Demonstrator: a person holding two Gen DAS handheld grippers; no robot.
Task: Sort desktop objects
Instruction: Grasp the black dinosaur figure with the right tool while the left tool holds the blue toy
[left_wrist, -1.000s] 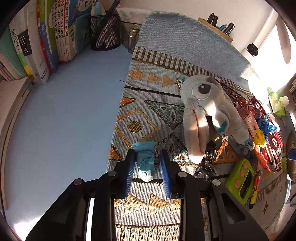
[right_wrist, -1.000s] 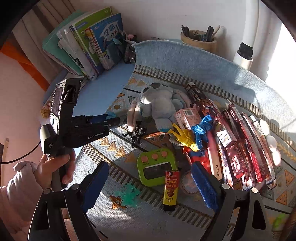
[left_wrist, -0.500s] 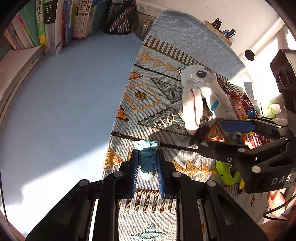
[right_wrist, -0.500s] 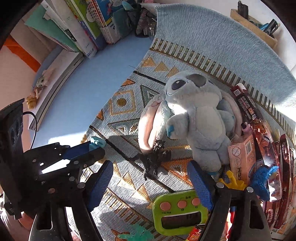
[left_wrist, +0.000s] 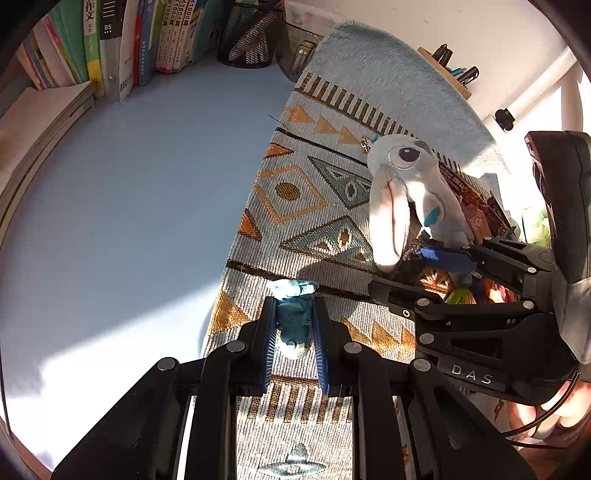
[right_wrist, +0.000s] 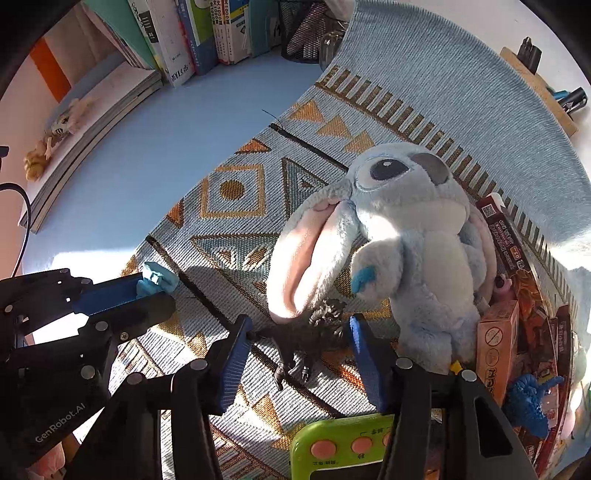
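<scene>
Desk (left_wrist: 122, 206): blue top, books (left_wrist: 122, 40) upright along its far edge, mesh pen cup (left_wrist: 247, 40) beside them.
Mat (left_wrist: 314, 206): patterned woven cloth covering the desk's right part.
Plush toy (right_wrist: 413, 243): grey-blue, long pink-lined ears, on the mat's right half, against snack boxes (right_wrist: 495, 332).
Timer (right_wrist: 343, 446): green with pink buttons, at the mat's near edge.
Right gripper (right_wrist: 295, 350): open, blue pads either side of a black dinosaur figure (right_wrist: 306, 343) lying on the mat below the plush ear.
Left gripper (left_wrist: 294, 332): closed on a small teal figure (left_wrist: 293, 317), above the mat's left edge.
</scene>
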